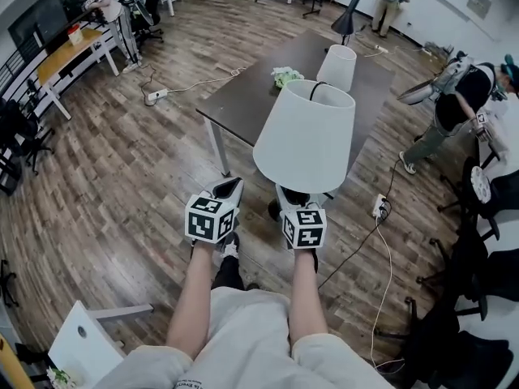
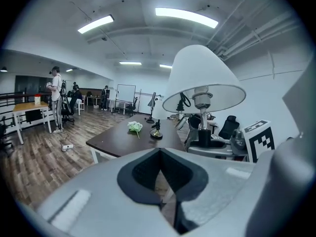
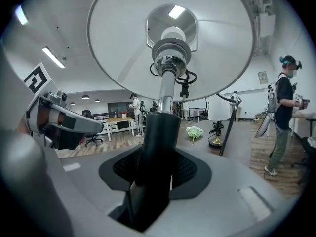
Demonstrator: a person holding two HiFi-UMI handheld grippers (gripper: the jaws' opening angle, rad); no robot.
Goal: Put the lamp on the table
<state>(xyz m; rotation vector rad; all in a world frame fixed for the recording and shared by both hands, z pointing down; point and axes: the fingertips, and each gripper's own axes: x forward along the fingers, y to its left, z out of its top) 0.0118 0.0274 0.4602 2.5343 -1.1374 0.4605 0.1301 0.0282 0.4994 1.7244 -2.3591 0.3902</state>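
Two bare forearms [image 1: 195, 298] reach out from the bottom of the head view, each ending in a gripper with a marker cube. The left gripper [image 1: 229, 187] hangs over the wooden floor [image 1: 122, 185] short of the table's near corner. Its own view shows its jaws pressed together with nothing between them. The right gripper [image 1: 292, 194], just beside it, has its jaws clamped on the black stem [image 3: 159, 142] of the lamp [image 1: 306, 136], which it holds upright in the air. The white shade [image 3: 173, 43] spreads wide above that grip, and from the head view it overlaps the near edge of the dark table [image 1: 251, 96]. The lamp's foot is hidden under the shade there, so I cannot see it resting on anything.

On the table, a second lamp [image 1: 338, 67] with a white shade stands toward the right edge. A small bunch of pale flowers [image 1: 285, 76] lies just to its left. A black desk lamp [image 1: 347, 14] stands at the far corner. A power strip [image 1: 156, 95] lies on the floor off the table's left edge. A person in a dark top [image 1: 458, 104] stands well off to the right.
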